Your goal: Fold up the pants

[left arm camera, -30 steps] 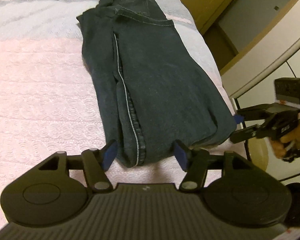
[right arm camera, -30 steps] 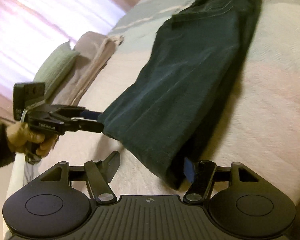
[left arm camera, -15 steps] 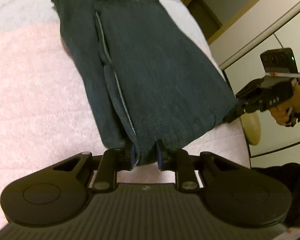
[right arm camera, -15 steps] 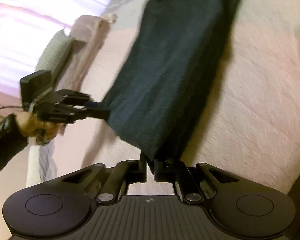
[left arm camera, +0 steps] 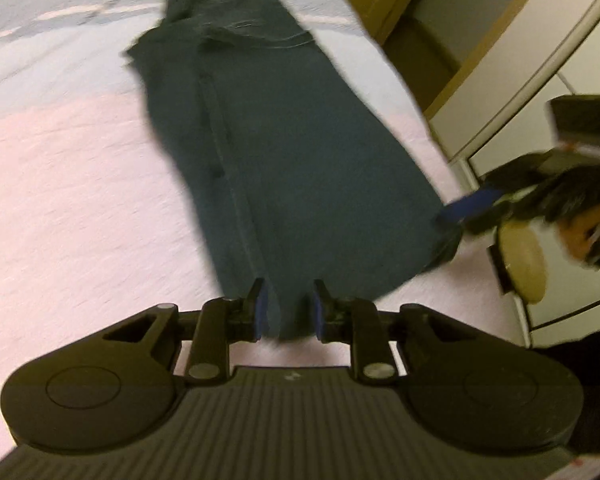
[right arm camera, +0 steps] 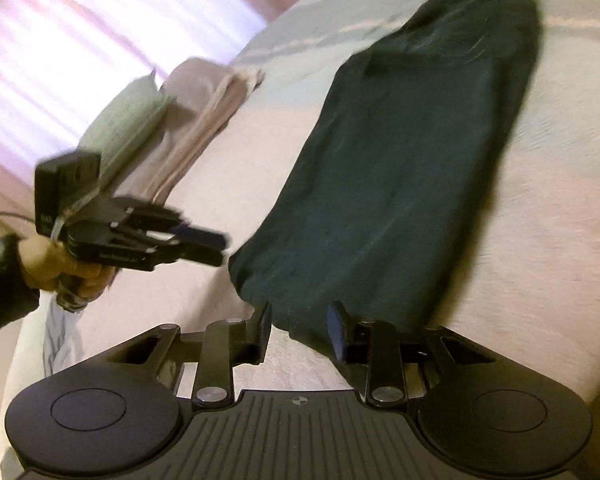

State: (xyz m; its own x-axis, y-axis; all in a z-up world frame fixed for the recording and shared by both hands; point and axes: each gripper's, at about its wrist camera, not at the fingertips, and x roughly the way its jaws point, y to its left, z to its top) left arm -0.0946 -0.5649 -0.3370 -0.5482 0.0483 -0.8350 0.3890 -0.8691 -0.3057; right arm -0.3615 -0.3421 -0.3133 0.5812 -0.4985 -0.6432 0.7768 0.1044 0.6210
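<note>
Dark denim pants (left arm camera: 292,160) lie lengthwise on the pink bedspread (left arm camera: 60,200), waistband at the far end. The leg hems are at my end. My left gripper (left arm camera: 289,312) is shut on the hem's left corner, and the cloth fills the narrow gap between its blue pads. My right gripper (right arm camera: 300,328) stands open at the hem's other corner, with the pants (right arm camera: 400,180) lying loosely between its fingers. Each view shows the other tool at the hem's edge: the left gripper (right arm camera: 216,248) held in a hand, and the right gripper (left arm camera: 456,216). Both views are motion-blurred.
A green pillow (right arm camera: 128,128) and a folded beige blanket (right arm camera: 204,112) lie at the left side of the bed (right arm camera: 540,240). White closet doors (left arm camera: 520,60) and a round wooden stool (left arm camera: 528,268) stand beyond the bed's right edge.
Both grippers closed on the hem corners half a second ago. Since then the right jaws have spread wide, and both cameras have pulled back so more of the pants shows.
</note>
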